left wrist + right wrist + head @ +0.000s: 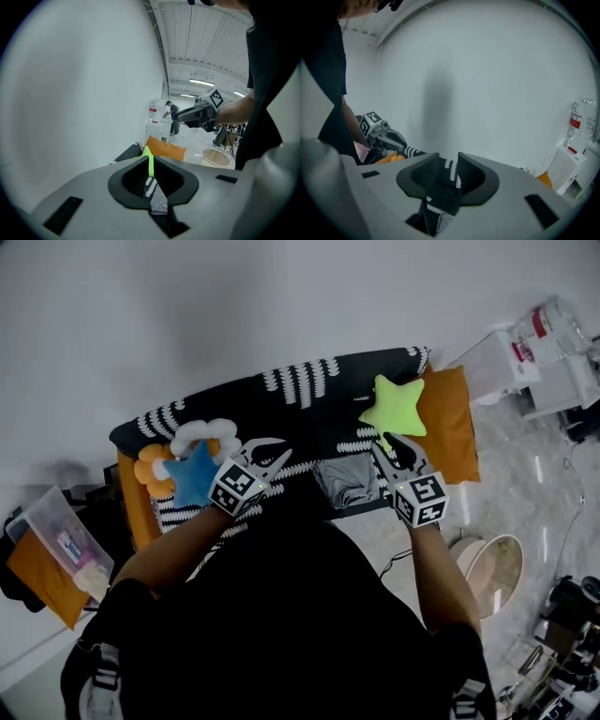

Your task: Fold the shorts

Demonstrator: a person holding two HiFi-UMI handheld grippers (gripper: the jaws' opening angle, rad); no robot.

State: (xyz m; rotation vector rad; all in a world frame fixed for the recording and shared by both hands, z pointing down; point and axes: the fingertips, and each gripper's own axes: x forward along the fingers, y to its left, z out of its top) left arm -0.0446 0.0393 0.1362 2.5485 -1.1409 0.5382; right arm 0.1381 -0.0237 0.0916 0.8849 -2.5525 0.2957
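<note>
The grey shorts (347, 482) lie folded into a small, slightly rumpled rectangle, flat on the black-and-white patterned cover (309, 418). They sit at its near edge, just off the head view's centre toward 3 o'clock, and at 7 o'clock from the green star cushion (394, 407).

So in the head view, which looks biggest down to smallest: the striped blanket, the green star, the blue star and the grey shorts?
1. Largest by far: the striped blanket.
2. Then the green star, blue star and grey shorts, which look about the same size. The blue star is partly covered, so I won't rank those three.
</note>
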